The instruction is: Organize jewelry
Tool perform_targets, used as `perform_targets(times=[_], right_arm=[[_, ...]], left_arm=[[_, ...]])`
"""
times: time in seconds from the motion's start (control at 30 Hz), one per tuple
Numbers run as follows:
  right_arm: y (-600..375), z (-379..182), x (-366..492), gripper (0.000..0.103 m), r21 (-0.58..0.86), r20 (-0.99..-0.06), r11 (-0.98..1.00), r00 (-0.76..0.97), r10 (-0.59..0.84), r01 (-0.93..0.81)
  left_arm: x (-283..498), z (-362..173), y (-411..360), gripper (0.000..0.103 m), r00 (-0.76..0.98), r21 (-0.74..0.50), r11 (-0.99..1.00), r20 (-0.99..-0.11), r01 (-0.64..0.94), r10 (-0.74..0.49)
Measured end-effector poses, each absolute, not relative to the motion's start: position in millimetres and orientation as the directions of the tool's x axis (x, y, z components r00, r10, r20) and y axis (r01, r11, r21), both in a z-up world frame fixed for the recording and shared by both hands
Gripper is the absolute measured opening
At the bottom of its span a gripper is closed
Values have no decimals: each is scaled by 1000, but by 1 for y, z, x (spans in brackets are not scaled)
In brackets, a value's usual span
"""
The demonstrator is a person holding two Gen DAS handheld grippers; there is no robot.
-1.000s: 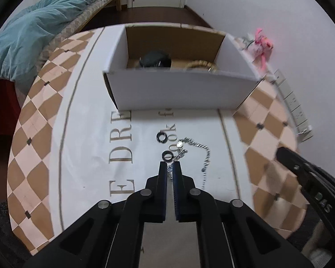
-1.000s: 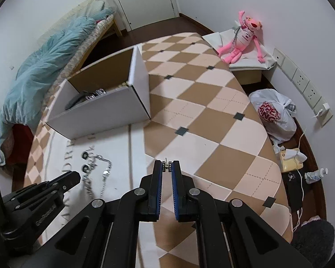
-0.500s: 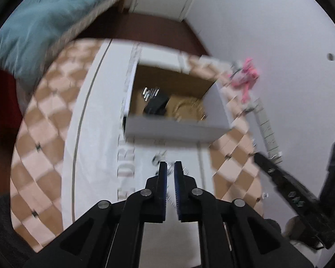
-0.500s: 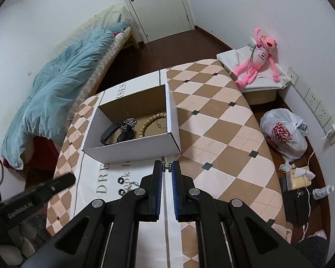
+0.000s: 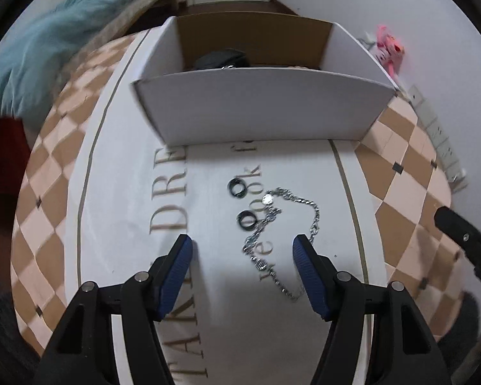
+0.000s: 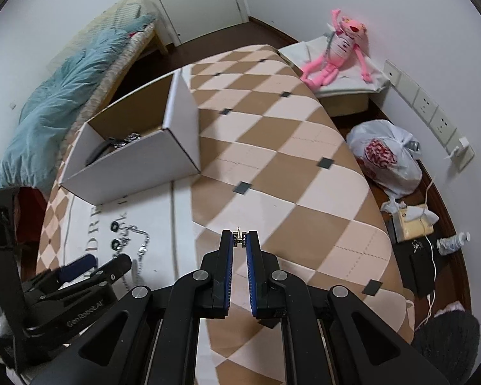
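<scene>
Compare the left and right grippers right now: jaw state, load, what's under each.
Jaws: the left gripper is spread wide; the right gripper is nearly closed.
Load: left holds nothing; right pinches a small metal piece at its tips.
Below: left straddles the silver chain on the white cloth, near two dark rings; right is over bare checkered cloth, away from the jewelry.
Shared: black arms, blue pads, both facing the white box.
</scene>
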State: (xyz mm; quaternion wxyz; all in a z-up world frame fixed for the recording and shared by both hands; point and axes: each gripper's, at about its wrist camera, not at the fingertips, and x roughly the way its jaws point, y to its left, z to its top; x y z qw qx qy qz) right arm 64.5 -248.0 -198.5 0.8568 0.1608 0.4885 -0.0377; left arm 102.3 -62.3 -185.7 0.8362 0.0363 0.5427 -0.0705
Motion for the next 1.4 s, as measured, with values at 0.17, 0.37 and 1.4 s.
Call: perform_targets(times=[0.17, 0.37, 1.4], right_arm=[[-250, -200, 65, 9, 238, -850, 943, 519, 86, 233], [-252, -190, 64, 9, 260, -834, 937, 543, 97, 232], [-233, -175, 74, 9, 284, -832, 942, 535, 149, 179]], left_arm=[[97, -184, -71, 4, 430, -14, 971, -895, 239, -119], [95, -176, -35, 2, 391, -117, 977, -902, 180, -180], [101, -186, -4, 75, 340, -122, 977, -924, 173, -176]])
